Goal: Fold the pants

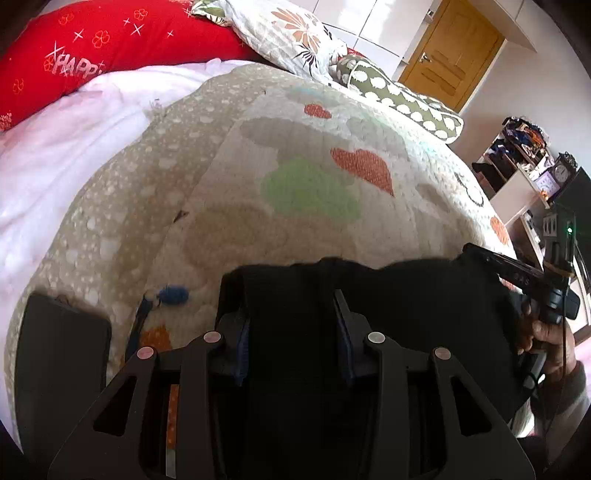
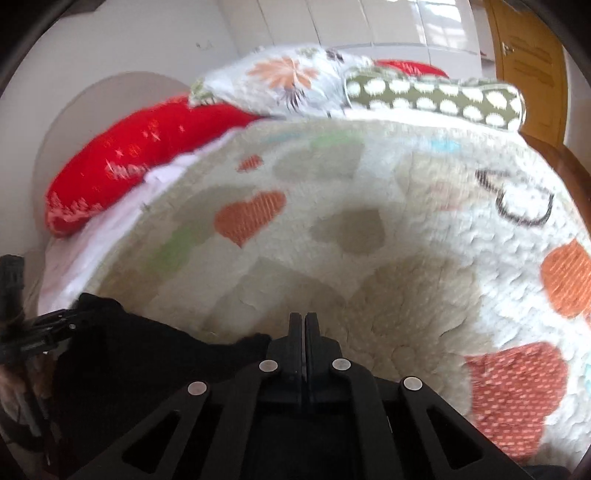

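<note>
The black pants (image 1: 406, 291) hang in a dark mass at the near edge of the bed. In the left wrist view my left gripper (image 1: 291, 291) has its fingers apart with a thick bunch of the black fabric clamped between them. My right gripper (image 1: 491, 258) shows at the right of that view, at the pants' right edge. In the right wrist view my right gripper (image 2: 304, 325) has its fingers pressed together; the pants (image 2: 147, 354) spread left from it, and any fabric pinched there is hidden. My left gripper (image 2: 48, 325) shows at the far left.
The bed is covered by a cream quilt (image 1: 314, 177) with hearts and clouds. Red pillow (image 1: 92, 48), floral pillow (image 1: 291, 33) and green dotted pillow (image 1: 399, 96) lie at the head. A black phone-like slab (image 1: 59, 354) and a blue tassel (image 1: 173, 295) lie at left. A wooden door (image 1: 450, 51) and shelves (image 1: 517, 162) stand right.
</note>
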The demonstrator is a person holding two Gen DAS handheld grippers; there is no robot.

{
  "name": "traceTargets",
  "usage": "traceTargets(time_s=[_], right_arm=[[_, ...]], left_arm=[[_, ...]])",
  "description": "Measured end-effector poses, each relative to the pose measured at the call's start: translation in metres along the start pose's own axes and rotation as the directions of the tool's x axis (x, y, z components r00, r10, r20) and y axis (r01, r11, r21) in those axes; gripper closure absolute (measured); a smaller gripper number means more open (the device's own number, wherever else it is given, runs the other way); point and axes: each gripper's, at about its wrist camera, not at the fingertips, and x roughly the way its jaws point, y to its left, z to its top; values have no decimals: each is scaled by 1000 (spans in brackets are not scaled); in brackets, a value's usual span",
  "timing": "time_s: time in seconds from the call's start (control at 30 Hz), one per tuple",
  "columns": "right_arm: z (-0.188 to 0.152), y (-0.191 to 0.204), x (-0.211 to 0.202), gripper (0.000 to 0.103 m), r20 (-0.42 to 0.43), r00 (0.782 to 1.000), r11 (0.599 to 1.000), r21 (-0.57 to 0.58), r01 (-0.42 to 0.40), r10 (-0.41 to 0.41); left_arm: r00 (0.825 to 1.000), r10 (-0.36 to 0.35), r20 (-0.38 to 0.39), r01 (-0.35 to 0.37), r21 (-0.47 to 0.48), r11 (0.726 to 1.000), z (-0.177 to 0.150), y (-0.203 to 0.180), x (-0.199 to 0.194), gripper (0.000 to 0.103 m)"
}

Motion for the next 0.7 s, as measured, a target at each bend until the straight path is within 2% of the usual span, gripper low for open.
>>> traceTargets(time_s=[0.1, 0.13, 0.2, 0.23, 0.27, 0.4, 0.43, 0.47, 0.5, 0.53, 0.63, 0.7], right_arm=[[-5, -8, -11, 100, 16, 999, 998, 54, -46, 45], [-6, -10, -18, 95, 28, 998, 996, 61, -59, 58], [-7, -11, -33, 72, 54, 995, 994, 55, -91, 89], [-8, -11, -38, 56, 62, 993, 993, 55, -107, 103], [-8, -10, -42, 53, 71, 990, 990, 54, -129, 125], [-10, 0, -27, 53, 14, 989, 989, 13, -147, 146], [-12, 4, -19, 57, -8, 988, 988, -4, -152, 152], [-14, 6, -13, 78, -21, 988, 988, -11, -155, 155], [-15, 8, -9, 91, -36, 987, 987, -15, -160, 160], [-15, 9, -7, 97, -38, 985, 986, -15, -167, 166], [-7, 8, -15, 98, 30, 989, 989, -17, -147, 148], [-4, 9, -7, 100, 34, 997, 997, -34, -73, 74]], left_arm=[[1000, 0, 12, 0, 28, 1000, -4, -1, -9, 65], [1000, 0, 13, 0, 31, 1000, -4, -2, -10, 65], [1000, 4, 9, -4, 30, 1000, -4, -3, -9, 65], [1000, 8, 9, -8, 28, 1000, -3, -3, -8, 65], [1000, 11, 9, -12, 24, 1000, -3, -3, -7, 65], [1000, 17, 17, -17, 8, 1000, -3, -4, -5, 65], [1000, 15, 22, -15, 8, 1000, -2, -4, -7, 65], [1000, 10, 27, -11, 8, 1000, -1, -4, -10, 65], [999, 10, 35, -11, 12, 1000, 2, -4, -13, 65], [999, 17, 45, -17, 17, 1000, 4, -4, -16, 65], [997, 32, 67, -35, 37, 999, 8, -1, -19, 65], [998, 40, 50, -41, 25, 999, 6, 5, -9, 65]])
